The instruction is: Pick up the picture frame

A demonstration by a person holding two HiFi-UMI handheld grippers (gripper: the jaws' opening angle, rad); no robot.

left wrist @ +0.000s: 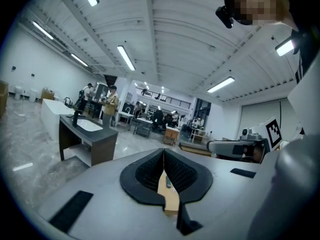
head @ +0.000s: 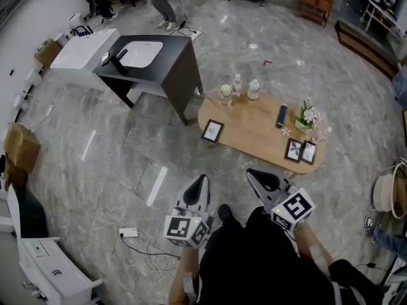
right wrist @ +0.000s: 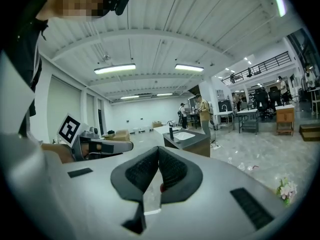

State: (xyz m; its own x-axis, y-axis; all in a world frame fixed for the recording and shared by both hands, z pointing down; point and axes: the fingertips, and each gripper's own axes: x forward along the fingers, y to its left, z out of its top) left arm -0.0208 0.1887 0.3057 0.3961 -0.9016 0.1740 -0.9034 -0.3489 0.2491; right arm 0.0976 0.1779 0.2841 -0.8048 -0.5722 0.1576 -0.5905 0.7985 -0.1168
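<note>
Three dark picture frames stand on the oval wooden table (head: pixel 254 132): one picture frame (head: pixel 212 131) alone at its left end, and a pair (head: pixel 294 150) (head: pixel 308 152) near its right front edge. My left gripper (head: pixel 203 178) and right gripper (head: pixel 251 171) hang side by side over the floor, short of the table's near edge and pointing toward it. Both are shut with nothing between the pads. The left gripper view shows my left gripper (left wrist: pixel 163 151) with its pads pressed together. The right gripper view shows my right gripper (right wrist: pixel 158 150) the same way.
Bottles (head: pixel 253 89), a dark remote (head: pixel 282 115) and a small flower pot (head: pixel 307 116) share the table. A black desk with a white basin (head: pixel 146 56) stands beyond at the left. A power strip and cable (head: pixel 128 232) lie on the floor near my feet. People stand at the far end.
</note>
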